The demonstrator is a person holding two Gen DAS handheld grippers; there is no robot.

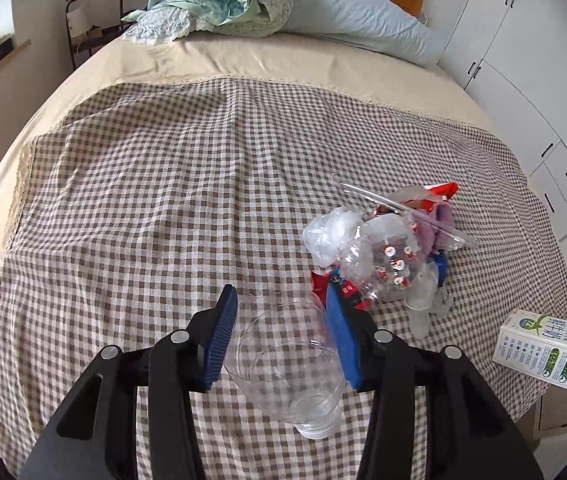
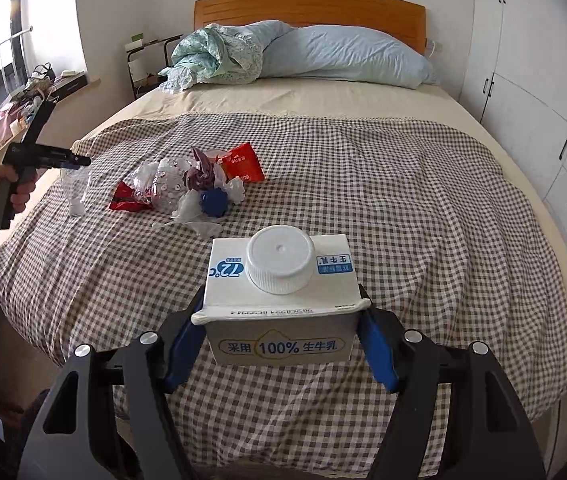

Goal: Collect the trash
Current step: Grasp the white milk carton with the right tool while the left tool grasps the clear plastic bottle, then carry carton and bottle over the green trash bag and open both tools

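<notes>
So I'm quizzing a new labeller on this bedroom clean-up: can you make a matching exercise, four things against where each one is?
Things:
1. clear plastic bottle
2. milk carton
3. red wrapper
4. blue pillow

Places:
A. at the wooden headboard
B. in the litter pile on the checked cover
C. between the right tongs
D. between the left tongs

Pairs: 1-D, 2-C, 3-B, 4-A
</notes>
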